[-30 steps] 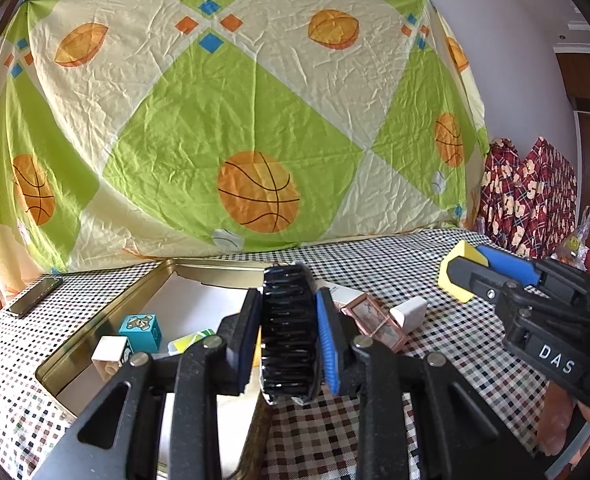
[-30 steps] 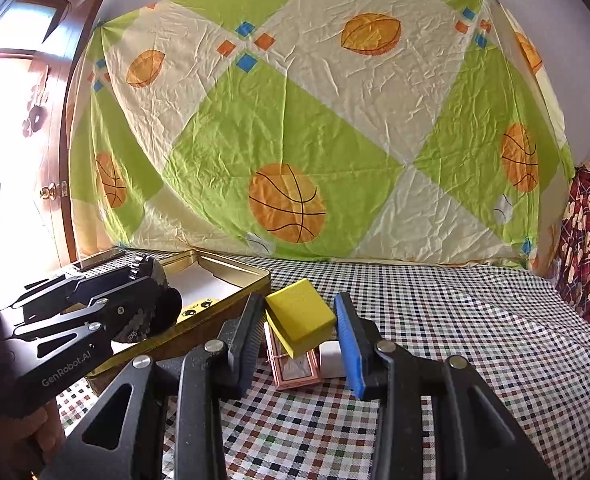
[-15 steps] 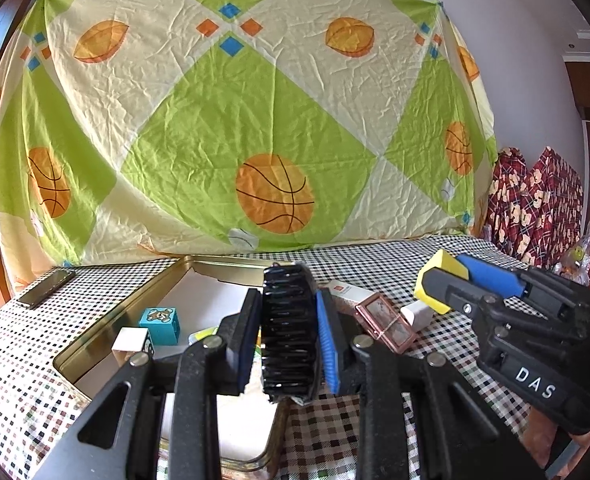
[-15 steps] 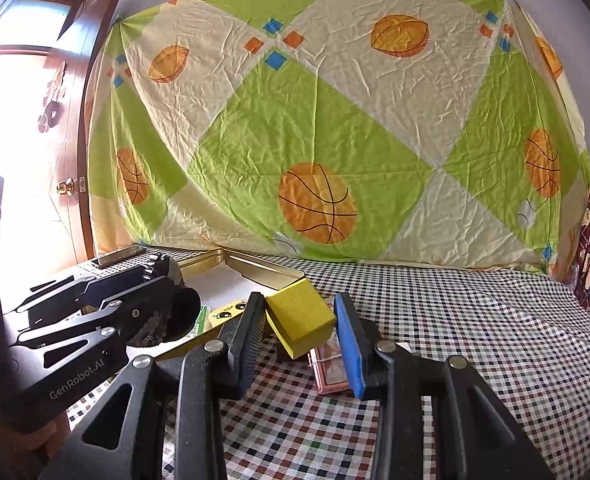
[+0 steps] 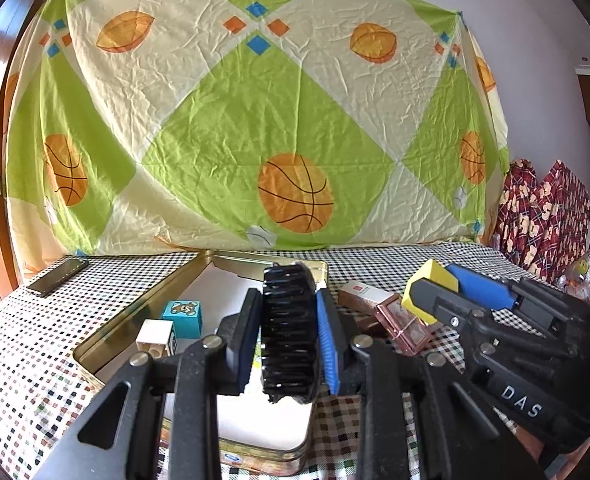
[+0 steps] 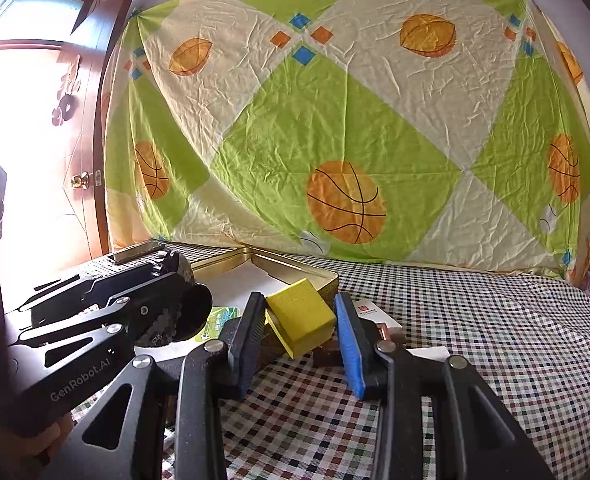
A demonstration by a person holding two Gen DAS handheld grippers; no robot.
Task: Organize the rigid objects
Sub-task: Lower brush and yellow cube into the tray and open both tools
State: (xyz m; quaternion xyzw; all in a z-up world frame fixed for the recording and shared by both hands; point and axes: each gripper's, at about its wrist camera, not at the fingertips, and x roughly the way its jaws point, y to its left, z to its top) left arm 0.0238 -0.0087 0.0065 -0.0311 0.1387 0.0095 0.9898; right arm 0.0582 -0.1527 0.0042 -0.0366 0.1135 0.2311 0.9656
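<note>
Your left tool, marked "GenRobot.AI", grips a black brush upright above the tin. Your right tool, "DAS", grips a tilted yellow block, perhaps a box.

Behind the counter, which we see covered in a small black-and-white check cloth, hangs a wrinkled sheet of green and cream diamonds printed with orange basketballs. Above it we note a plain white wall. At the left stands a dark wooden door with a brass knob, beside strong daylight that washes out that side. At the far right we find red patterned fabric.
</note>
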